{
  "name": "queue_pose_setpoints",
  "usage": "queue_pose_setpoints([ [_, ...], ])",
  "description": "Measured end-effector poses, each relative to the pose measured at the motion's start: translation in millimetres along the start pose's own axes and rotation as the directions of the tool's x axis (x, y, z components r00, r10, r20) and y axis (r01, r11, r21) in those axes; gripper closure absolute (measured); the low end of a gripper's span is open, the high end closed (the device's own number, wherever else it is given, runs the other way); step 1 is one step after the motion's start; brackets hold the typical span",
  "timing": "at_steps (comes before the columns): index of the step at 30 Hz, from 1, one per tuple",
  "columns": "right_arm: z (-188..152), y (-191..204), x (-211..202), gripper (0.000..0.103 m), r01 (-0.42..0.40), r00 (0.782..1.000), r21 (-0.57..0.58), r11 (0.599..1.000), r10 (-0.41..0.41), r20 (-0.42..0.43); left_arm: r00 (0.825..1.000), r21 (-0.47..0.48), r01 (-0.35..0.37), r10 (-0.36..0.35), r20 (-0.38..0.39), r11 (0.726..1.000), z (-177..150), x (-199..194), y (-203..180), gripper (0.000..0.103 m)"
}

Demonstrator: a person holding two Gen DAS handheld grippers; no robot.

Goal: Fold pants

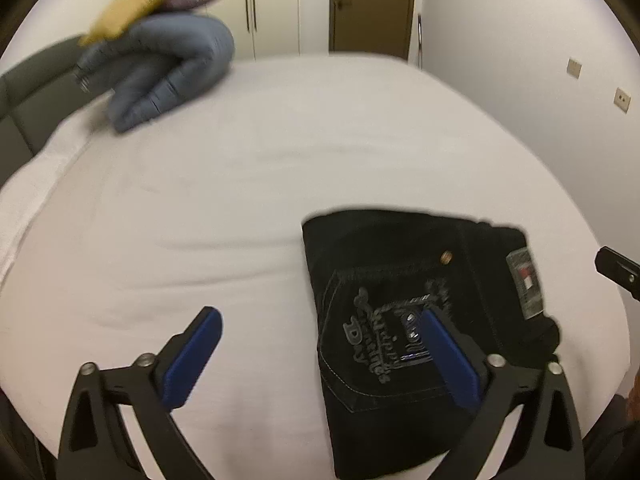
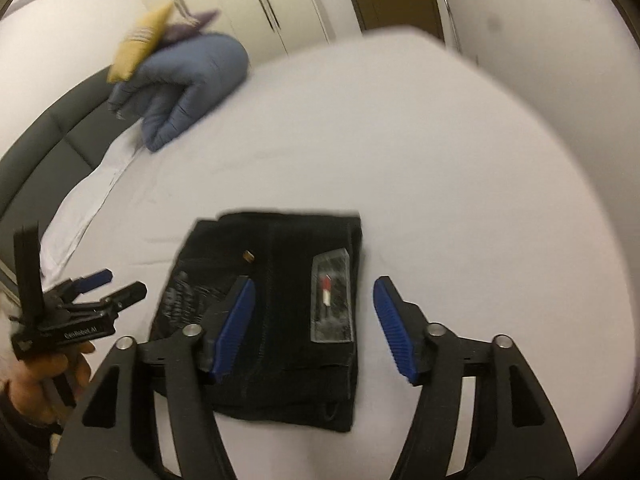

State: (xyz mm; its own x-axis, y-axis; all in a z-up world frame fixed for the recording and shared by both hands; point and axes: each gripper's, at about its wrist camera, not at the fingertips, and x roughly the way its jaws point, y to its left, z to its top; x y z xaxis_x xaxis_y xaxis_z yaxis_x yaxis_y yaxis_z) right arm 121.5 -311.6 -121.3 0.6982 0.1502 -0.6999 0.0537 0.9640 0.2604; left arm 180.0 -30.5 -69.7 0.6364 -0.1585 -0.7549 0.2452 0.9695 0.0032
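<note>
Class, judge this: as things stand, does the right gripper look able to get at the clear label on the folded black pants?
Probably yes. The right gripper is open, with the clear label lying between its fingers on the folded black pants, uncovered.

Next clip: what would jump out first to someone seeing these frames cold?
The black pants, folded into a compact rectangle, lie dark against the white bed, nearest the cameras. Both the left gripper and the right gripper hover open above them, holding nothing. At the far corner sits a rolled blue duvet with a yellow cushion on top.
</note>
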Motion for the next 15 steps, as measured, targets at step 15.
queue_pose_setpoints([
  [15, -5.3, 105.0, -157.3, 0.027, 0.027, 0.971, -0.163, 0.986, 0.013, 0.239, 0.979, -0.019, -0.009, 0.012, 0.205, 1.000, 1.0, -119.0, -12.1, 0.000],
])
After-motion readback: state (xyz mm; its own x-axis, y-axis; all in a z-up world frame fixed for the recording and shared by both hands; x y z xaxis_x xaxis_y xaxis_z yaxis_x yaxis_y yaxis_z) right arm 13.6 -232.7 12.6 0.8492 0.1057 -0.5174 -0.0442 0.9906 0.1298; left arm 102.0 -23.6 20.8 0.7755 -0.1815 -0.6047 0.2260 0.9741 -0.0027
